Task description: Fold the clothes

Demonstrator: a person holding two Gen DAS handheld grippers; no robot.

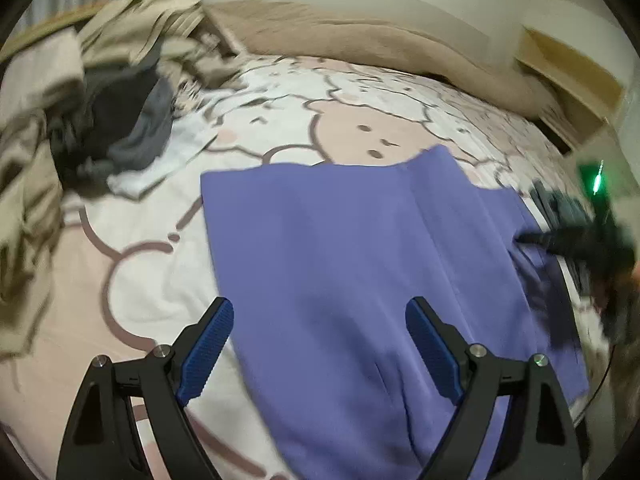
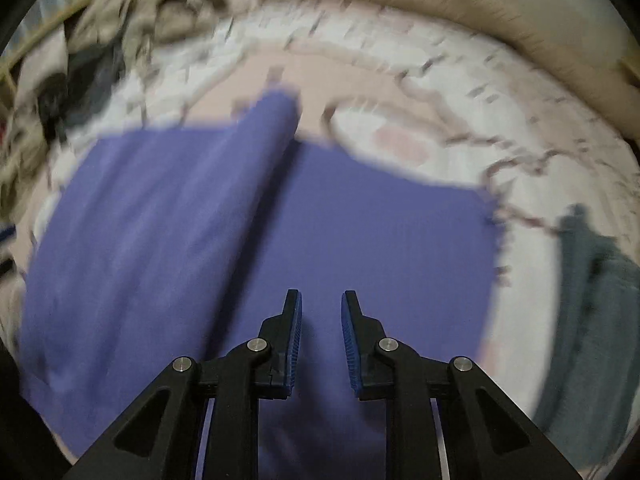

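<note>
A purple garment (image 1: pixel 340 248) lies spread on the bed, its right part folded over itself in a long lengthwise ridge. My left gripper (image 1: pixel 320 312) hovers over its near left edge, wide open, nothing between the blue pads. The right wrist view shows the same purple garment (image 2: pixel 360 220) with the ridge running away to the upper left. My right gripper (image 2: pixel 321 304) hangs above the cloth, fingers a narrow gap apart, empty. In the left wrist view the right gripper (image 1: pixel 568 236) is a dark blur at the garment's right edge.
The bed sheet (image 1: pixel 152 288) is pink and white with cartoon bears. A heap of beige, grey and white clothes (image 1: pixel 100 92) fills the far left. A tan blanket (image 1: pixel 360 36) lines the far edge. A dark grey garment (image 2: pixel 592 304) lies right of the purple one.
</note>
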